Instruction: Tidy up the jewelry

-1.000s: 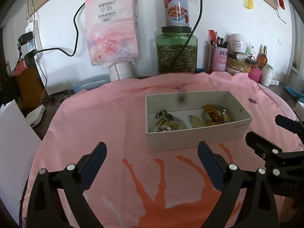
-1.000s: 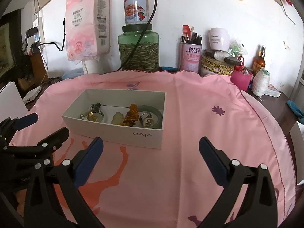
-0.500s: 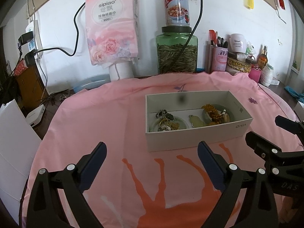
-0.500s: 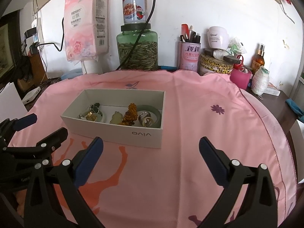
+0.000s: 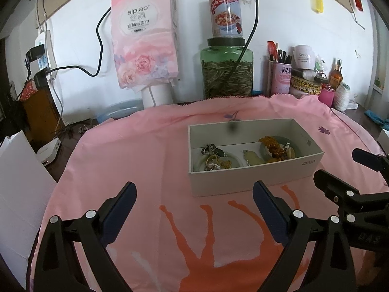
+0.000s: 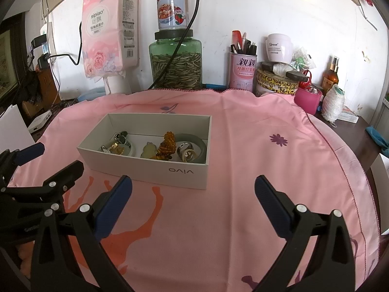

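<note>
Jewelry (image 6: 167, 146) lies heaped in the white box (image 6: 150, 169) that sits on the pink cloth (image 6: 255, 170) over the bench, nearer the bench's back edge than its front. My left tongs (image 5: 194, 209) and my right tongs (image 6: 193, 199) both stand wide open with nothing between the pads, low over the cloth on the near side of the box.

The box runs its long axis across me. From my left tongs it lies ahead and to the right; from my right tongs it lies ahead and to the left, so it sits between my two hands. I judge the right tongs slightly nearer the end that holds the amber beads (image 6: 166, 144), the green bangle (image 6: 194, 140) and the silver rings (image 6: 186, 154), and the left tongs nearer the end with the tangled metal pieces (image 5: 214, 159).

My right view looks in over the low front wall and separates the pale pendant (image 6: 148, 149) from the beads. My left view shows the same beads piled on the bangle, half hidden by the wall, and carries a dark smudge over the back wall. Each view catches the other tongs at its edge.
</note>
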A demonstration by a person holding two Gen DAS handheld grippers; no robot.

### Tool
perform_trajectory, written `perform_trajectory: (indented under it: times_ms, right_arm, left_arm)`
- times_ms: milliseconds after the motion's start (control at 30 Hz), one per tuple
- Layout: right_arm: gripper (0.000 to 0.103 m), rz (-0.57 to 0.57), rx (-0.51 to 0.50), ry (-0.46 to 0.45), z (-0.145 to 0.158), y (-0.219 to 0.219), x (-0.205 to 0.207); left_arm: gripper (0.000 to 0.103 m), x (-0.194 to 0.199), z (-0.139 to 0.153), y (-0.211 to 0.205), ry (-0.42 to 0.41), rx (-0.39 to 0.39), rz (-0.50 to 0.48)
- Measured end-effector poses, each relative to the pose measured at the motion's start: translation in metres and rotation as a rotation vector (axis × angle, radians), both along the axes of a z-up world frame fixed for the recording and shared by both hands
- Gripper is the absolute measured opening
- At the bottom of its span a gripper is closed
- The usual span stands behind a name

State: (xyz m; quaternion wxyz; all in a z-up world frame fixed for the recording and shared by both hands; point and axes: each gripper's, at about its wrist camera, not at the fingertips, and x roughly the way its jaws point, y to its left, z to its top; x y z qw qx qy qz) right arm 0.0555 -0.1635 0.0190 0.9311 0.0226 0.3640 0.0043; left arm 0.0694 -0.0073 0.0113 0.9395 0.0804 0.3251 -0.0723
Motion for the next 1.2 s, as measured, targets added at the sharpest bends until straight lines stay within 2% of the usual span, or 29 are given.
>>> perform_trajectory:
  times_ms: [1200]
  right_arm:
    - [0.096,0.001,-0.003,0.002,0.0004,-0.0006,0.0006]
  left_arm:
    - [0.095,0.0006,-0.0012,-0.0016,0.006,0.004,0.000]
